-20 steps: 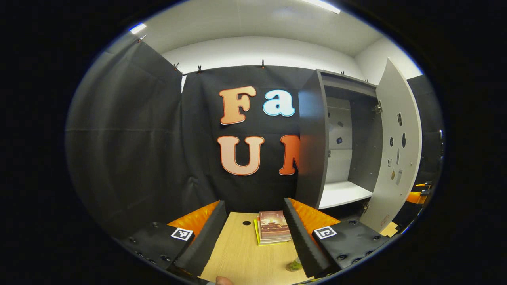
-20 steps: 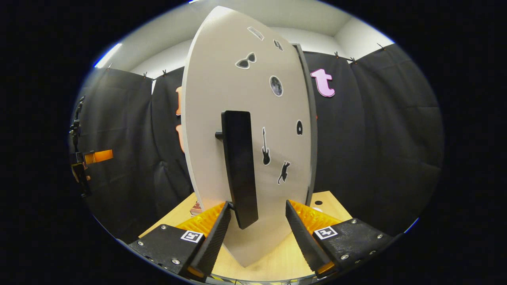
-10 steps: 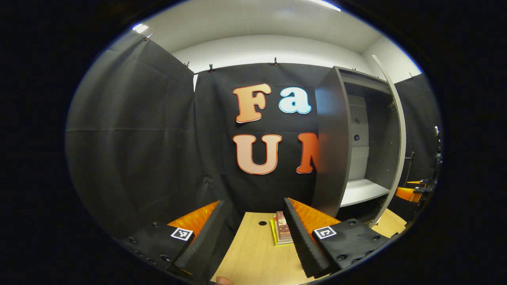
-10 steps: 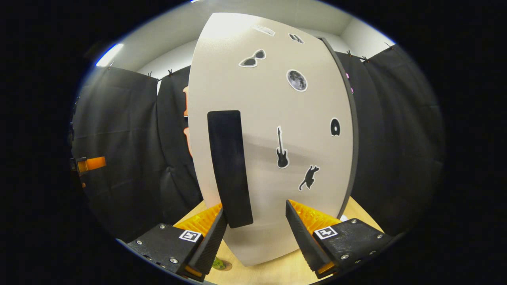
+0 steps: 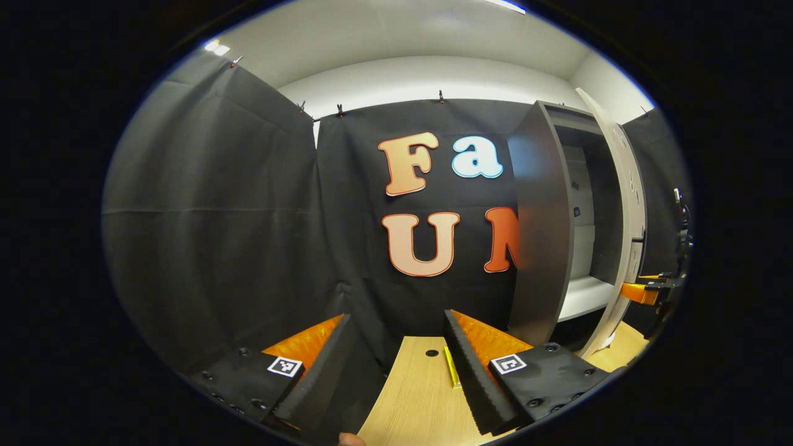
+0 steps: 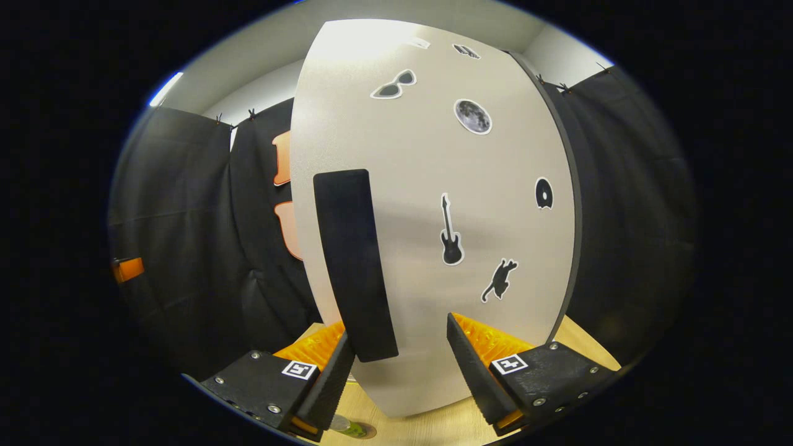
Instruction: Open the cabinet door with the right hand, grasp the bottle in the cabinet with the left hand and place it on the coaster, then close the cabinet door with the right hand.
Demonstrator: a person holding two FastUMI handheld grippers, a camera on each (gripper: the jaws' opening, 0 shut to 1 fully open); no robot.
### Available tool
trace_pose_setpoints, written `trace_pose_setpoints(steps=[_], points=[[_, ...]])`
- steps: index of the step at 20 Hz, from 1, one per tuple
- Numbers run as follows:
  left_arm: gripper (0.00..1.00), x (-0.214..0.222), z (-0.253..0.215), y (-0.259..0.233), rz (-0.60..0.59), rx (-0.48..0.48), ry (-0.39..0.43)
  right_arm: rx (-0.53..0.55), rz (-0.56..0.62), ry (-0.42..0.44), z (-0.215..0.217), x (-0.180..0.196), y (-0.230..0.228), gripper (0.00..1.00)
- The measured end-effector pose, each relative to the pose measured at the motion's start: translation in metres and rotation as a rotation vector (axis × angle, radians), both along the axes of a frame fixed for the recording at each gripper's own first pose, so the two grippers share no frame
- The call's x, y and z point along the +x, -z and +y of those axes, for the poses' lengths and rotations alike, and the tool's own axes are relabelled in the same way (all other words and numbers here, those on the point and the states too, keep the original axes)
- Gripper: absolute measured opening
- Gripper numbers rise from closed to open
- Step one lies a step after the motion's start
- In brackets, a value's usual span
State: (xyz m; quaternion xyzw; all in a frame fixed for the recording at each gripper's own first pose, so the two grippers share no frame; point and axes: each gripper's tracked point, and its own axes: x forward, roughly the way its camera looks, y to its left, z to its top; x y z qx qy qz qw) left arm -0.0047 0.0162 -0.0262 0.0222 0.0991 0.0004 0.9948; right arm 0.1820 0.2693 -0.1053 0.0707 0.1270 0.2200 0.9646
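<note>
The white cabinet door [image 6: 433, 186], dotted with black stickers, stands close in front of my right gripper [image 6: 399, 331]. That gripper is open, and the lower end of the black door handle [image 6: 353, 266] lies by its left finger. Low in the right gripper view, the greenish base of the bottle [image 6: 352, 426] rests on a round brown coaster [image 6: 365, 430]. In the left gripper view the grey cabinet [image 5: 539, 229] is at the right with its door [image 5: 627, 204] ajar over a white shelf [image 5: 582, 296]. My left gripper [image 5: 396, 317] is open and holds nothing.
A wooden table [image 5: 421, 402] runs under both grippers, with a yellow book edge [image 5: 453, 375] beside my left gripper's right finger. An orange part of the right gripper [image 5: 638, 292] shows past the door's edge. A fingertip [image 5: 350, 440] peeks in at the bottom.
The door has swung from wide open to a narrow gap. My right gripper followed it, staying open. The left gripper view has turned left, and the books slid behind its right finger.
</note>
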Motion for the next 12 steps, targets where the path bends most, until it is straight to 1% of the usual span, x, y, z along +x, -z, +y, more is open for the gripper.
trace_pose_setpoints(steps=[6,12], points=[[0.95,0.010,0.005,0.000,0.000,-0.019,0.011,-0.032,-0.012,0.033,0.006,0.015,0.001,0.87],[0.95,0.024,0.019,0.008,0.008,-0.025,-0.008,-0.060,-0.038,0.062,0.010,0.034,0.001,0.87]])
